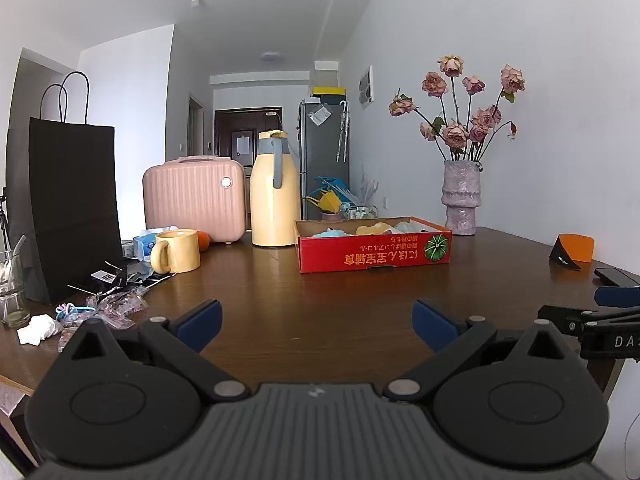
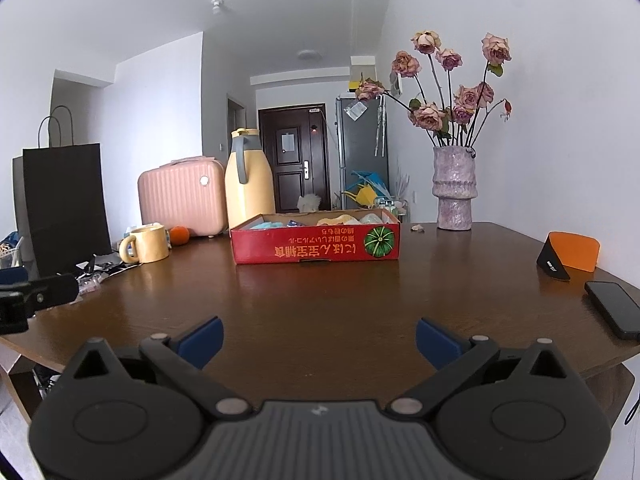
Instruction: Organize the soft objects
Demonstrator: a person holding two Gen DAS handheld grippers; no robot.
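Both grippers hover spread wide and empty above a dark wooden table (image 2: 320,300): the left gripper (image 1: 318,324) and the right gripper (image 2: 319,340). At twelve o'clock sits a red cardboard box (image 2: 316,246) of soft objects (image 2: 340,219), its long axis running nine to three, printed side facing the cameras. A yellow mug (image 1: 178,251) stands at ten o'clock.

Bare table (image 2: 320,296) before red box (image 2: 316,246).
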